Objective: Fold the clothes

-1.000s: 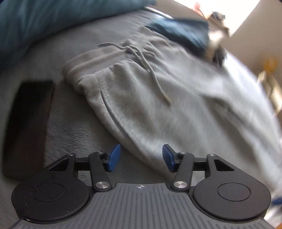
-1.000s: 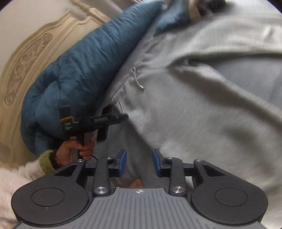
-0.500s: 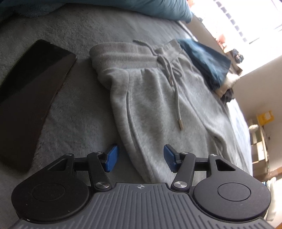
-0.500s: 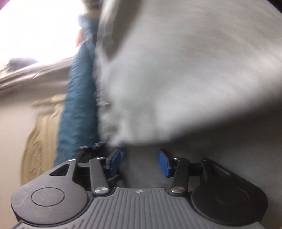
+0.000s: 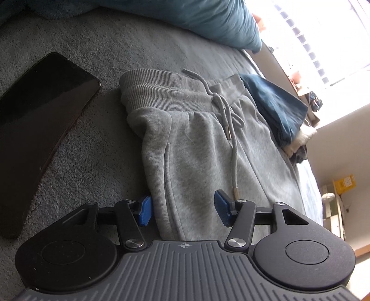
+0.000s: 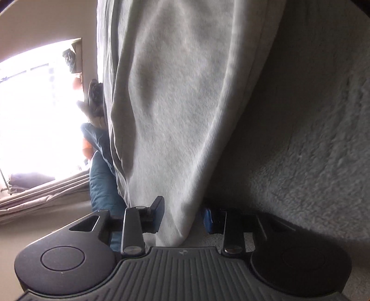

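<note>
Grey sweatpants (image 5: 198,148) lie on a grey fleece blanket (image 5: 97,148), waistband toward the far side, drawstring (image 5: 233,148) trailing down the front. My left gripper (image 5: 182,209) is open, its blue pads (image 5: 145,209) straddling the pants' side seam near the hip. In the right wrist view the same grey pants (image 6: 175,97) fill the frame, and a fold of the fabric runs down between the fingers of my right gripper (image 6: 182,218), which is open. The right pad (image 6: 209,220) is partly shadowed.
A black phone (image 5: 34,129) lies on the blanket left of the pants. A folded blue garment (image 5: 275,106) sits beside the waistband on the right. A teal duvet (image 5: 208,20) lies beyond. A bright window (image 6: 34,111) and the bed's edge are at the right wrist view's left.
My left gripper moved forward along the pants' side, so the seam now lies between its pads. My right gripper swung round and closed in on the pants until fabric hangs between its fingers.
</note>
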